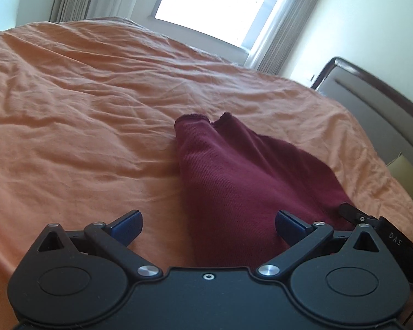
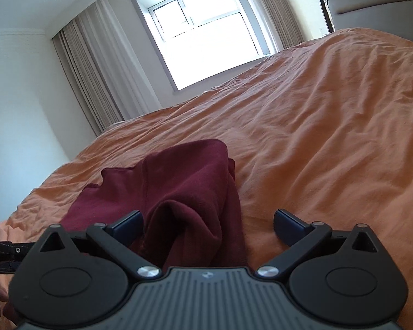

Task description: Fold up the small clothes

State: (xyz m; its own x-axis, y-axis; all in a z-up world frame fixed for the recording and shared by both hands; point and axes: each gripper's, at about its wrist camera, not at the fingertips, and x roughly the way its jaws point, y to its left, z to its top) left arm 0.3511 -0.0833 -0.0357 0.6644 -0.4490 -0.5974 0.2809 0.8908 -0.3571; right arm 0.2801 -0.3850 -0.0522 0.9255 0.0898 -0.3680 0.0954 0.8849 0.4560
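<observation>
The jaws of both the left gripper (image 1: 209, 227) and the right gripper (image 2: 208, 227) are spread wide, and nothing is held. The maroon garment (image 1: 234, 176) is left bunched on the bed (image 1: 82, 96) just ahead of and between both jaws, apparently so that its near edges can be gripped for folding.

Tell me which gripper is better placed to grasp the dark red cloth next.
Probably the right gripper: it is open and bunched folds of the dark red cloth lie between its fingers. The left gripper, also open, has only the cloth's edge there.
</observation>
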